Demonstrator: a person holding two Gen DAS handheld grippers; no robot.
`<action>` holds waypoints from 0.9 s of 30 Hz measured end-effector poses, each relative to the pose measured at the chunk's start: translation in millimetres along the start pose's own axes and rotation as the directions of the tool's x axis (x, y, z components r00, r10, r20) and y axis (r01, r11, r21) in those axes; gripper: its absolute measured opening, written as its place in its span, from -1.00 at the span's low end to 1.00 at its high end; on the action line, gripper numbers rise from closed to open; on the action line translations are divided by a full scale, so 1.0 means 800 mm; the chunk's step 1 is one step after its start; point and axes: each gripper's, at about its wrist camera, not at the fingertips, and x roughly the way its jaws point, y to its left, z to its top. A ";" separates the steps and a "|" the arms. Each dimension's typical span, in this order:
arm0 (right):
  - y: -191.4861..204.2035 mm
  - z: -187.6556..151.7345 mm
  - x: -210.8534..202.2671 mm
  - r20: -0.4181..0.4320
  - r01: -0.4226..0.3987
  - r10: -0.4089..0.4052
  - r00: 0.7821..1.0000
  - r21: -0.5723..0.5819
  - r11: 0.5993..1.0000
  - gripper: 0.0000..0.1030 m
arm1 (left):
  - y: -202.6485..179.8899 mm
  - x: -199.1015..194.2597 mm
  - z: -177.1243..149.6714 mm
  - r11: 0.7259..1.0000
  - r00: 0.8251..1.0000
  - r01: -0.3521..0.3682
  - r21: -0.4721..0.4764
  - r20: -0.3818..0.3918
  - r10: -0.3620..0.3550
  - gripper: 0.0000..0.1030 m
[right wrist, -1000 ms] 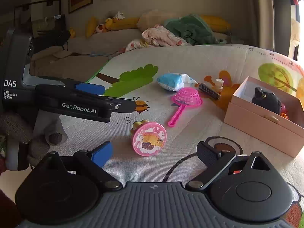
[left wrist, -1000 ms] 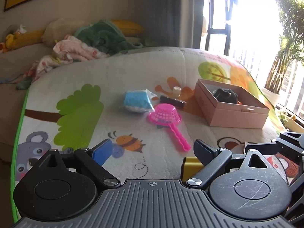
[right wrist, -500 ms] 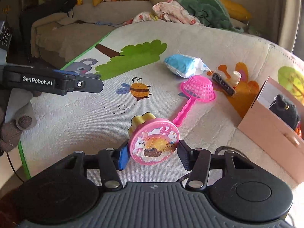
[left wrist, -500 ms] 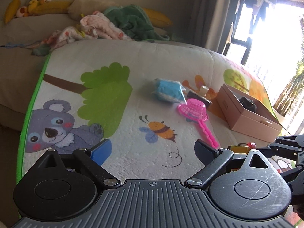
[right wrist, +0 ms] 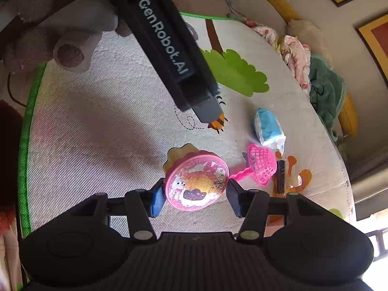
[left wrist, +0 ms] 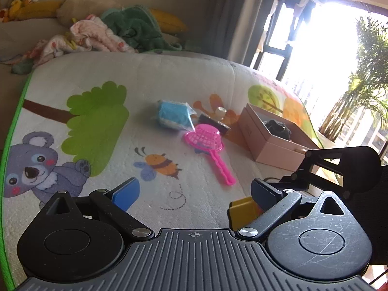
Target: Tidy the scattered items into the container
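— Left wrist view: what lies ahead?
— A white quilted play mat with cartoon animals (left wrist: 150, 80), an open pink cardboard box (left wrist: 274, 143) far right, a pink plastic sieve (left wrist: 206, 140) mid-mat. The left gripper (left wrist: 194, 194) has just been opening, wide and empty.
— And the right gripper (right wrist: 194, 194)?
— Clamped on the round pink lid of a gold fluted tin (right wrist: 196, 184), held between its pads.

Your left tongs (left wrist: 194, 194) stand wide apart, nothing btwn the pads, over the play mat (left wrist: 150, 77). Ahead: pink strainer (left wrist: 206, 140), blue packet (left wrist: 173, 115) just behind it, pink box (left wrist: 271, 145) to the right w/ a dark item inside. Yellow piece (left wrist: 242, 212) sits by your right finger.
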 end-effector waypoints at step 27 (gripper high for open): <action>-0.040 -0.213 -0.038 -0.140 0.173 -0.102 0.985 0.786 0.593 0.82 | -0.039 0.036 -0.029 0.999 0.998 -0.001 0.047 -0.061 0.004 1.00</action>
